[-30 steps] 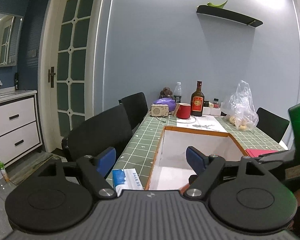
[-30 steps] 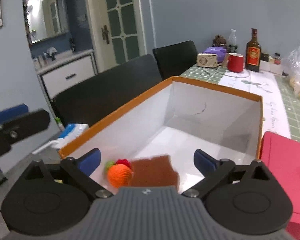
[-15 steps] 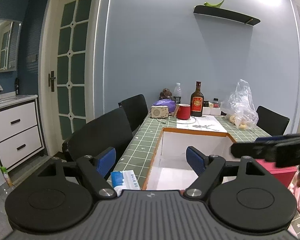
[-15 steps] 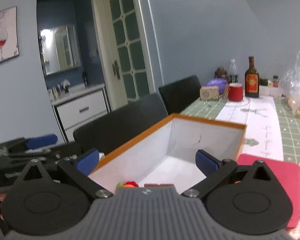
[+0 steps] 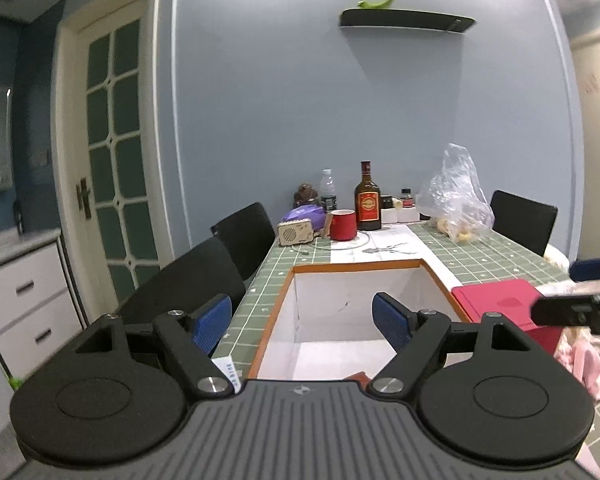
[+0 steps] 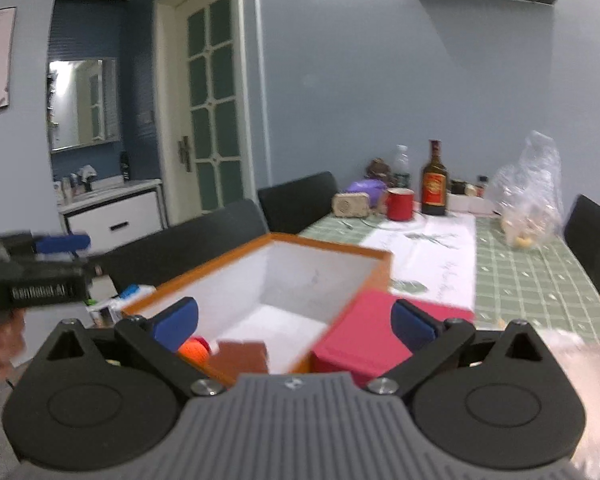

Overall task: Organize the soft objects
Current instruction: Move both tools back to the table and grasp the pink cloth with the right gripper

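Note:
An open box (image 5: 300, 272) with an orange rim and white inside stands on the green checked table; it also shows in the right wrist view (image 6: 328, 246). Inside lie an orange knitted toy (image 6: 194, 351) and a brown soft piece (image 6: 242, 358). A pink soft item (image 5: 586, 360) lies at the right beside a red lid (image 5: 500, 300). My left gripper (image 5: 302, 322) is open and empty above the box's near end. My right gripper (image 6: 294, 318) is open and empty, over the box corner and the red lid (image 6: 360, 332).
At the table's far end stand a red mug (image 5: 342, 225), a brown bottle (image 5: 367, 200), a small radio (image 5: 295, 232) and a plastic bag (image 5: 458, 196). Black chairs (image 5: 204, 276) line the left side. A blue and white pack (image 6: 134, 292) lies left of the box.
My right gripper has risen and swung right, from over the box's inside to its corner and the red lid. My left gripper has lifted slightly. Both stay open.

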